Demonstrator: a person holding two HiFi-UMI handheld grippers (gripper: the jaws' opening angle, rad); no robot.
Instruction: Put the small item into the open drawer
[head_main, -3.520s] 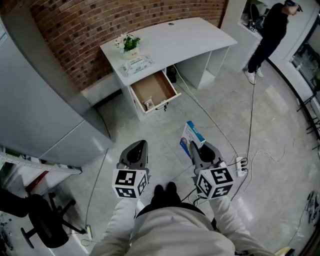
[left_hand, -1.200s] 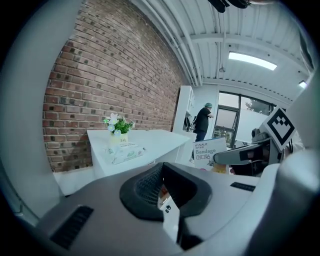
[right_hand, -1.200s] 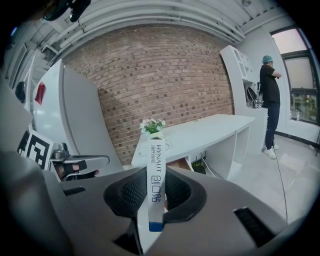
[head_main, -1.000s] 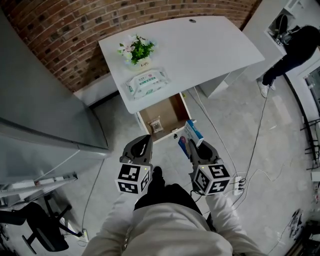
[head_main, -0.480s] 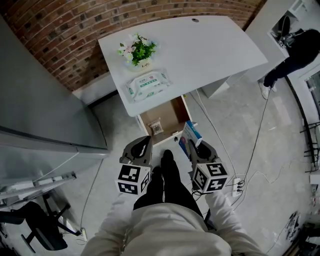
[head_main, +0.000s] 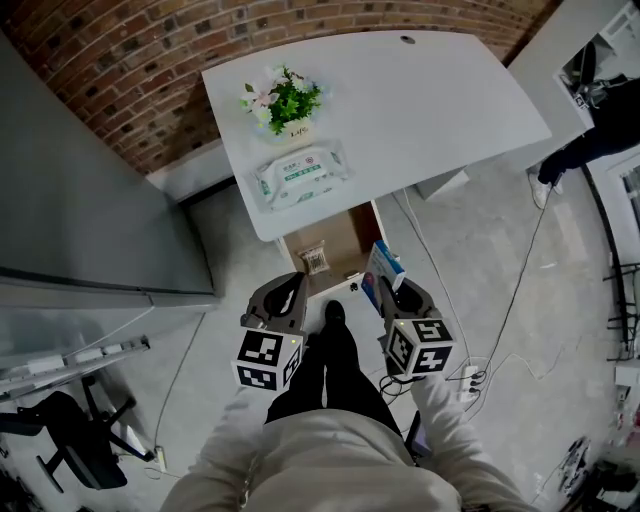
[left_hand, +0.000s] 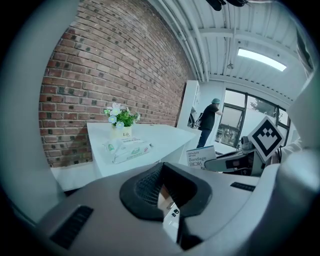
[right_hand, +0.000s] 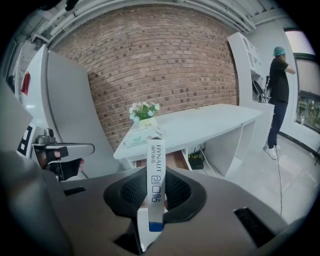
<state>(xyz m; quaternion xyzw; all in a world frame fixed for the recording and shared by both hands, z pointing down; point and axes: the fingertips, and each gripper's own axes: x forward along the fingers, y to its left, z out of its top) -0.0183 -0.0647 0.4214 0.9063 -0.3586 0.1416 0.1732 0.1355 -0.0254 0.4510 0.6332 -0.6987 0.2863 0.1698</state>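
Running behind the desk (head_main: 420, 100) and drawer (head_main: 347, 238) is a brick wall (head_main: 150, 60).

Bright even indoor light, sharp, heavy fisheye edges.

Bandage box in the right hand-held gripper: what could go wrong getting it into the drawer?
The bandage box is pinched only near one end by the right hand-held gripper, so it might tilt or slip. The drawer sits partly under the desk top, so the long box could catch that edge. A power strip lies near the feet.
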